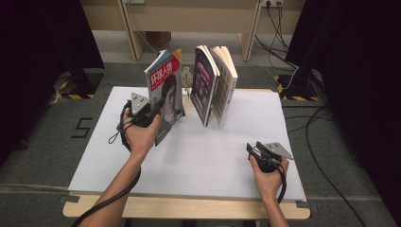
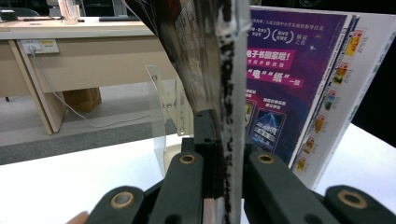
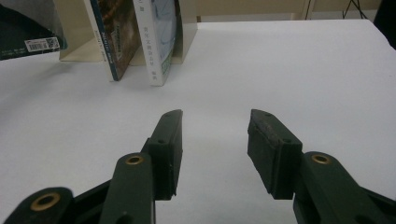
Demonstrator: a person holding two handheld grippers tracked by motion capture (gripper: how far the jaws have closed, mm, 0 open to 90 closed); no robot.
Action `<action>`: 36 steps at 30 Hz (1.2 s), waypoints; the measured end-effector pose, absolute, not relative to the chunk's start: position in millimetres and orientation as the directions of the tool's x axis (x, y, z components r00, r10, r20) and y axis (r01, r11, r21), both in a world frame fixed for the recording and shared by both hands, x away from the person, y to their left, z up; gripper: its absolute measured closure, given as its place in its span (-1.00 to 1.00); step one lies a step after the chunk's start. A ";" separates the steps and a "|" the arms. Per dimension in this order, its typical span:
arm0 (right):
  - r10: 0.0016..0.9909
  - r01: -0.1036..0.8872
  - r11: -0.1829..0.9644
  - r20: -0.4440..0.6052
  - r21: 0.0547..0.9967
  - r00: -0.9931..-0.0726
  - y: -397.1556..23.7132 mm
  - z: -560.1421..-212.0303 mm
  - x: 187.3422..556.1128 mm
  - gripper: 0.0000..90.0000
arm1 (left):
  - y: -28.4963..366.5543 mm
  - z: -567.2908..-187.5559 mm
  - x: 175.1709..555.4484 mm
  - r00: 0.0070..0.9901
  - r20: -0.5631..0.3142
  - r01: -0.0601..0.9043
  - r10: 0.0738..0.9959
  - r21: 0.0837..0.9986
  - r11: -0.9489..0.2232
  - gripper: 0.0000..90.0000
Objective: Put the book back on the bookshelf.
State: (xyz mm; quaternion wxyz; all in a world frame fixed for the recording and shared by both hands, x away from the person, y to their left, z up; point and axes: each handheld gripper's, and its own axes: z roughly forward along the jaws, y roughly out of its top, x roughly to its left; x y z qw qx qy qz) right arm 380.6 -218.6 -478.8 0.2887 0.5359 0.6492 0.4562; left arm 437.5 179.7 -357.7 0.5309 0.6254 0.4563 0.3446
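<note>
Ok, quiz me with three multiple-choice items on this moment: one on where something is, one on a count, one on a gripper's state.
1. Where is the magazine with the red cover?
A. flat at the table's near edge
B. left of the upright books, in the left gripper
C. on the floor

2. How many books stand upright beside the clear bookend?
A. two
B. five
C. none

3. What state is the right gripper in?
A. shut on a book
B. shut on nothing
C. open, nothing between its fingers

Answers:
1 B: the high view shows the left gripper clamped on the magazine's edge, left of the books.
2 A: the purple-covered book and the white-spined book lean together.
3 C: the right gripper view shows a bare gap over the white table.
</note>
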 end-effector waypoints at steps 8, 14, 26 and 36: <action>0.960 0.434 0.023 0.101 0.901 -0.261 -216.5 -478.7 379.0 0.24 | 180.1 -359.6 443.3 0.344 -0.066 0.192 0.937 0.981 -0.002 0.91; 0.959 0.433 0.010 0.115 0.901 -0.260 -217.5 -479.8 379.1 0.25 | 175.6 -361.1 449.2 0.344 -0.068 0.184 0.937 0.983 0.004 0.91; 0.959 0.432 0.016 0.108 0.902 -0.262 -217.1 -480.4 379.1 0.25 | 170.1 -361.7 460.1 0.335 -0.055 0.153 0.941 0.988 0.003 0.91; 0.962 0.424 0.024 0.094 0.905 -0.256 -218.2 -479.7 379.1 0.25 | 165.0 -361.4 475.0 0.330 -0.063 0.141 0.942 0.990 0.016 0.91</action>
